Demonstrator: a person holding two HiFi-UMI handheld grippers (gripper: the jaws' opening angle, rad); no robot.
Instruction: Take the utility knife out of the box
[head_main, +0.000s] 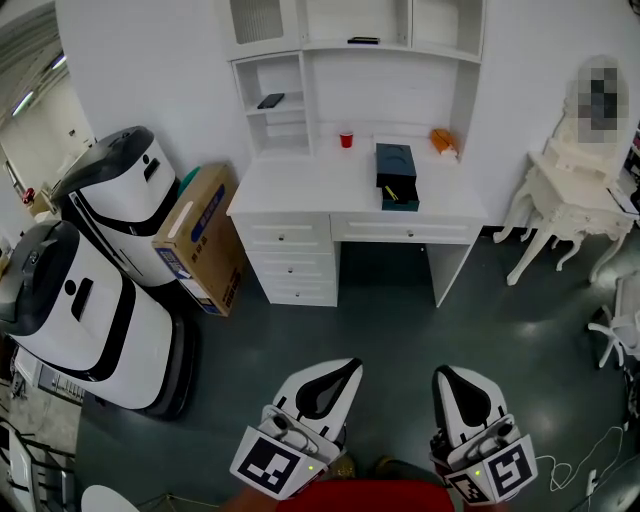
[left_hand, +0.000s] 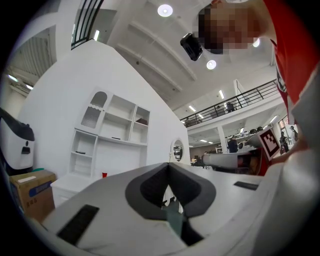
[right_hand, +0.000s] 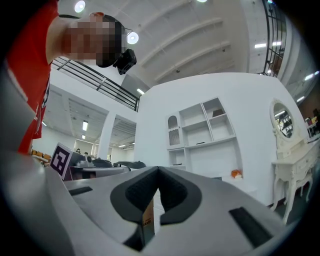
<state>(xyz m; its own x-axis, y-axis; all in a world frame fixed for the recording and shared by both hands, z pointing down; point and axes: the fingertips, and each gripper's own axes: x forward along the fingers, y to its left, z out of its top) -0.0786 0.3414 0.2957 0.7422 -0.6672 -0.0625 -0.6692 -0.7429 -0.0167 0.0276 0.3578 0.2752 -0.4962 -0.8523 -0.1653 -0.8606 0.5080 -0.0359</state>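
Plainly, the left tongs (head_main: 340, 375) are closed, their dark padded tips pressed together in the left gripper view (left_hand: 167, 166) and gripping nothing. The right tongs (head_main: 452, 380) are closed the same way, tips meeting in the right gripper view (right_hand: 157, 171) with nothing held. Both sit at the near edge of the head view, side by side above the dark floor (head_main: 400, 320), pointing toward the far wall and well apart from the white tabletop (head_main: 290, 190) there. On that tabletop, right of its middle, stands the dark teal box (head_main: 394, 158). Its lower part is pulled open toward the near side, and the utility knife (head_main: 391, 193) shows there as a small yellow streak, too small to tell more. Farther back on the tabletop are a red cup (head_main: 346, 139) to the left of the box and an orange thing (head_main: 443, 141) to its right. A cardboard carton (head_main: 200, 235) leans beside the left end of the desk, with two white-and-black machines (head_main: 120, 190) beyond it on the left. A white dressing table (head_main: 570, 185) stands on the right.
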